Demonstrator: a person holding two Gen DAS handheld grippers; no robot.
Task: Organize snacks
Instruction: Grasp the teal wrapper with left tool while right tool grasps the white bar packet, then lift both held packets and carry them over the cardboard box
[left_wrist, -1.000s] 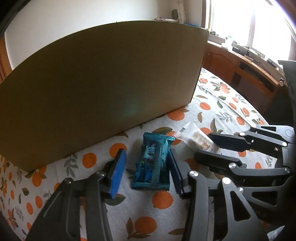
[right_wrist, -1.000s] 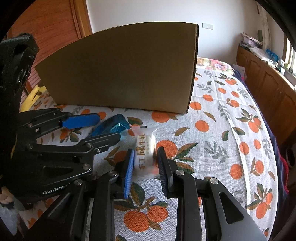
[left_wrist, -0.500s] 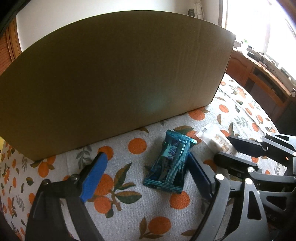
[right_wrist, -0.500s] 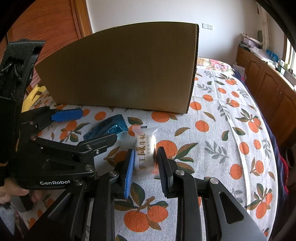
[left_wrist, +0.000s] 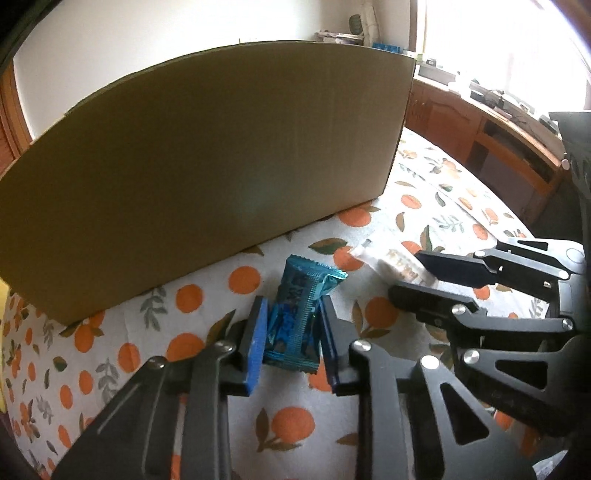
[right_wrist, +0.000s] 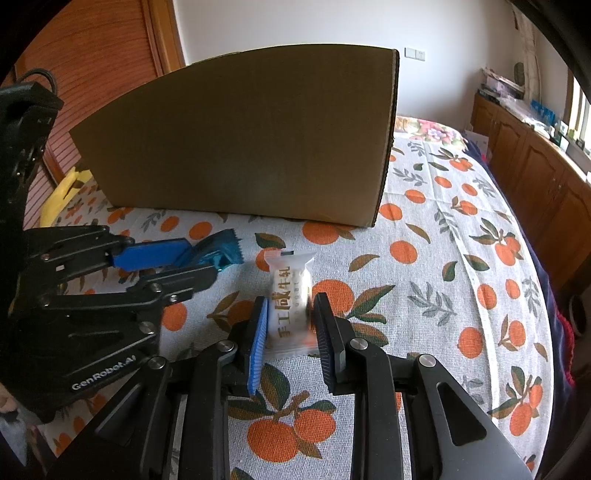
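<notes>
On the bed, near the cardboard box (right_wrist: 258, 140), the left gripper (left_wrist: 291, 334) is closing on the blue snack (left_wrist: 295, 321) while the right gripper (right_wrist: 290, 321) pinches the white snack (right_wrist: 290, 299), probably to lift both into the box.

We hold both tools side by side, angled downward. The left tool (left_wrist: 293, 332) is closing its jaws on a blue packet (left_wrist: 295, 317); the right tool (right_wrist: 290, 325) stands clamped on a white packet (right_wrist: 290, 299).
</notes>
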